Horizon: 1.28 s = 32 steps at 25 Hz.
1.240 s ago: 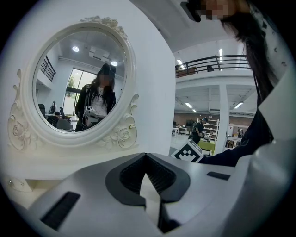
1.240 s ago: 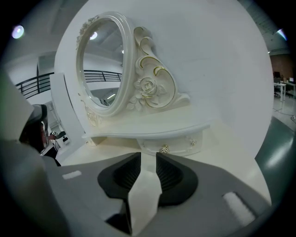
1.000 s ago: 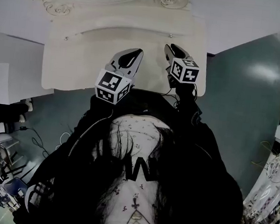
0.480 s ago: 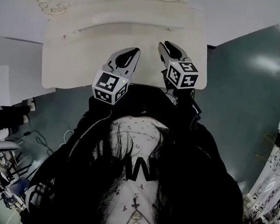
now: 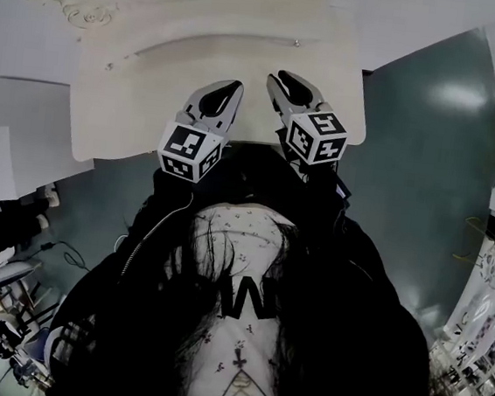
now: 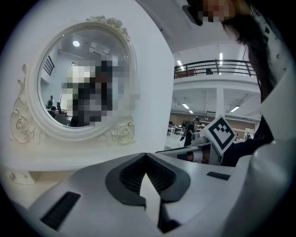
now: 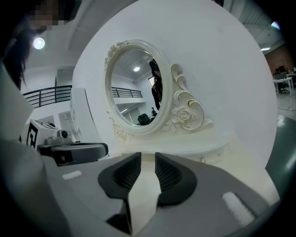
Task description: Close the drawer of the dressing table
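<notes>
1. Left gripper (image 5: 233, 87): jaws meet tip to tip with nothing between them. It hangs over the near edge of the worktop (image 5: 115, 122), about mid-width, pointing toward the far edge.
2. Right gripper (image 5: 278, 78): just beside the left one, not touching it. Jaws are apart with a clear gap. Nothing is held; only bare worktop shows through the gap. Its tips sit slightly further in from the near edge than the left's.
3. Drawer (image 5: 206, 49): in the raised tier along the far edge of the worktop, under the mirror (image 7: 134, 88). The front looks flush with the tier, i.e. pushed in. Neither gripper touches it; a strip of bare worktop lies between the tips and the front.
4. Knob (image 5: 296, 42): at the right end of the drawer front, beyond the right gripper's tips and apart from them.
5. Floor (image 5: 427, 159): grey-green, past the right edge of the worktop.
</notes>
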Each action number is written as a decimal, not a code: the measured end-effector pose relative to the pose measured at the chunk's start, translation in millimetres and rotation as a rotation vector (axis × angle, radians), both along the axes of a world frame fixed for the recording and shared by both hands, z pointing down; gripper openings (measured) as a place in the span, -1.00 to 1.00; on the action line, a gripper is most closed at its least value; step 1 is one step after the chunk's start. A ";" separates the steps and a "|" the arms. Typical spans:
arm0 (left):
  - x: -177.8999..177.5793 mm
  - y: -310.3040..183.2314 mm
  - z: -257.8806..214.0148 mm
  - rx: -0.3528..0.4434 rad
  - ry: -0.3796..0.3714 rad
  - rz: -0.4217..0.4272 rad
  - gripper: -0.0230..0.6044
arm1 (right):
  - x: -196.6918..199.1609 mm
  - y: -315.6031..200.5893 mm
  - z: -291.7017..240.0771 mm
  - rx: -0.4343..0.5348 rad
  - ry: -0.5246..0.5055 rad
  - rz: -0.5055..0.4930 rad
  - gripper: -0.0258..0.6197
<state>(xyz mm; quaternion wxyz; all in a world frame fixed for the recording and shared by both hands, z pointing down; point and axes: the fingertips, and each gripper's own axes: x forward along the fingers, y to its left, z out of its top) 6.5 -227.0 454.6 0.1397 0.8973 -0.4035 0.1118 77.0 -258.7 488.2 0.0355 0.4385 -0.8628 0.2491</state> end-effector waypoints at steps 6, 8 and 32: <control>-29.1 26.4 -9.1 0.011 0.006 -0.004 -0.93 | -33.7 29.8 -11.7 0.001 -0.003 -0.018 -0.60; -43.6 35.2 -9.1 0.012 0.009 -0.012 -0.93 | -48.2 40.6 -12.1 0.002 -0.003 -0.023 -0.60; -123.6 151.6 -9.9 -0.015 0.070 0.035 -0.93 | -119.4 168.4 -17.2 -0.037 0.059 0.028 -0.67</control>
